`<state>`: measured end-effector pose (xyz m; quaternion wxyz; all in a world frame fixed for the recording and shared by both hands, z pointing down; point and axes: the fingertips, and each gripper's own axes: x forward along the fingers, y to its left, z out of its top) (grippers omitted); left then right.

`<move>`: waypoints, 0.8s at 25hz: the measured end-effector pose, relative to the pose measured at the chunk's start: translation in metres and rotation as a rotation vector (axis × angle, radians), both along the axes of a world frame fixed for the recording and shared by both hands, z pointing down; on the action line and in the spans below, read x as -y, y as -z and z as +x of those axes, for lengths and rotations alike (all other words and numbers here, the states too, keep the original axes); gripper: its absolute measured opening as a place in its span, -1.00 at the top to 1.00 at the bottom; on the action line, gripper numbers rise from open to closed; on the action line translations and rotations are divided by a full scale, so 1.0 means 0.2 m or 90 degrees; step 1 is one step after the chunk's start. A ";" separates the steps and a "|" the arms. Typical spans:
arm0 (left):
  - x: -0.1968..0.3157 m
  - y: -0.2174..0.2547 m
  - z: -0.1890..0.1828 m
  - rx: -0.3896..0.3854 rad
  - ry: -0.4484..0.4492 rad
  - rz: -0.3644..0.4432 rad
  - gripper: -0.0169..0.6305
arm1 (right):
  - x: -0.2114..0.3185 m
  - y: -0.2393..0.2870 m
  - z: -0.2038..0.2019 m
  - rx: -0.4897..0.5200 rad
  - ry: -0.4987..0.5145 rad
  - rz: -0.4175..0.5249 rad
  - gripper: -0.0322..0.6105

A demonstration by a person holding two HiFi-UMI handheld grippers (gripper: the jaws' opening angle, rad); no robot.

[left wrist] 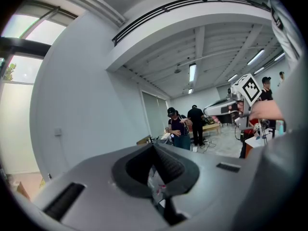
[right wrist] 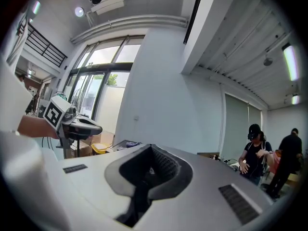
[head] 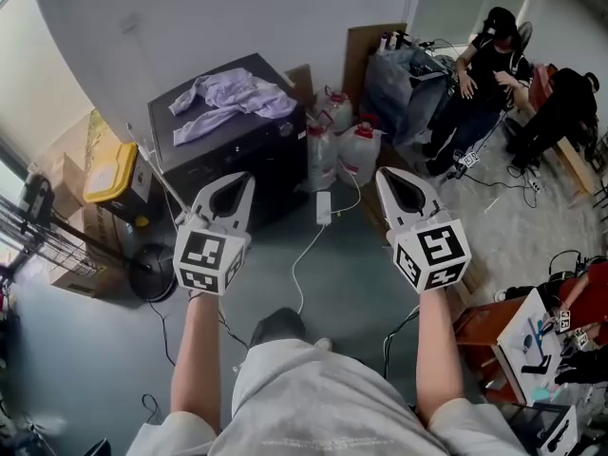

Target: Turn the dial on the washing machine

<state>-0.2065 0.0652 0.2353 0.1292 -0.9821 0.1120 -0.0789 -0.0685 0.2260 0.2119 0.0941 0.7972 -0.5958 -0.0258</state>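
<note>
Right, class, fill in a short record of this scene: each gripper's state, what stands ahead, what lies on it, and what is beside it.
Left gripper: fingers shut, empty
Right gripper: fingers shut, empty
Ahead: black box against the wall
On it: lilac cloth
Beside it: white jugs with red caps

Washing machine (head: 237,155) stands against the wall (head: 237,17); a garment (head: 233,98) lies on top. Lidded bin (head: 112,171) to its left, jugs (head: 342,141) to its right, power strip (head: 324,207) on the floor (head: 347,274) in front.
</note>
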 end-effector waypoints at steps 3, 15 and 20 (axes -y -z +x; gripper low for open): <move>0.01 -0.01 0.11 0.005 0.003 0.001 0.93 | 0.01 -0.03 0.09 -0.001 0.009 -0.005 0.86; 0.51 -0.09 0.85 -0.010 0.027 -0.020 0.93 | 0.41 -0.06 0.82 0.000 0.013 -0.010 0.86; 0.77 -0.09 1.10 0.000 0.047 -0.024 0.93 | 0.71 0.01 1.14 0.010 0.024 0.004 0.86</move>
